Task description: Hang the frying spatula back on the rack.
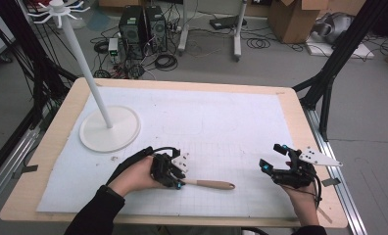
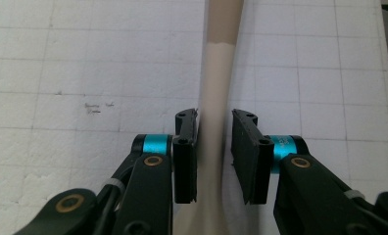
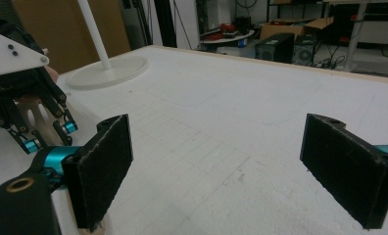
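We have the left gripper [image 1: 175,172] low over the counter [image 1: 45,147], its jaws set on either side of a wooden-handled utensil [image 1: 209,184] that lies flat on the white mat [image 1: 221,122]. In the left gripper view the utensil [image 2: 216,88] runs straight away from us between the two pads: the pale neck passes through the gap and the darker wooden handle carries on beyond. Its long axis lines up with the gripper's own reach, so the pads close across its narrow width. We judge the jaws clenched on the neck; the pad at the left of that view touches it, while a thin shadowed line at the other pad leaves us unsure how firm the contact is there.

In the high view the handle points toward the right gripper [image 1: 280,164], which rests well apart near the counter's right edge. The left hand is plainly the nearer one. The right gripper [image 3: 221,166] has its jaws spread wide with nothing between them.

The utensil's working end is hidden under the left gripper and hand, so we cannot tell what kind of tool it is. A white stand [image 1: 109,128] rises at the far left of the mat, its top cut off by the frame.
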